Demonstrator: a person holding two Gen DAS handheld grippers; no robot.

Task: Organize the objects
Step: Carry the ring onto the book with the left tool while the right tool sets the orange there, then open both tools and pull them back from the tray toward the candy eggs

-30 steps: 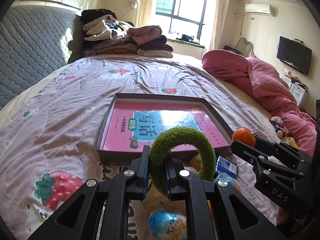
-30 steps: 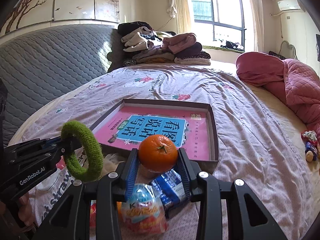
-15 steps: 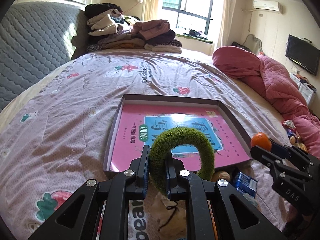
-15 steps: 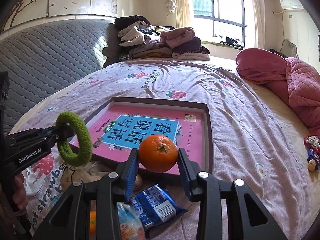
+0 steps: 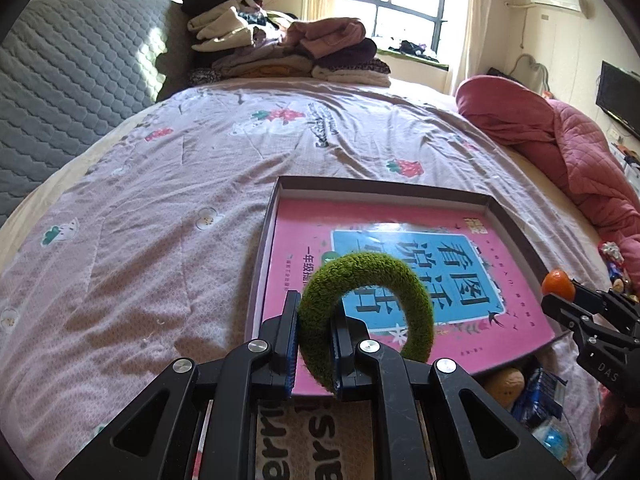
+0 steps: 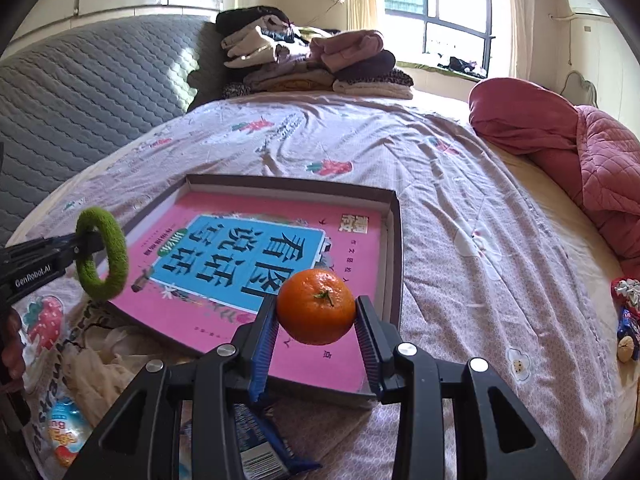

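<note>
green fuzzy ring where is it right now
The green fuzzy ring is clamped in the left gripper, held above the near left corner of the shallow box with the pink book.

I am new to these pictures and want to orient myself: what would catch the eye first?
First, the bright orange tangerine clamped in the right gripper, hanging over the near right corner of the shallow box. Next, the fuzzy green ring pinched in the left gripper at the box's near left edge. Inside the box lies a pink book with a blue title panel.
</note>
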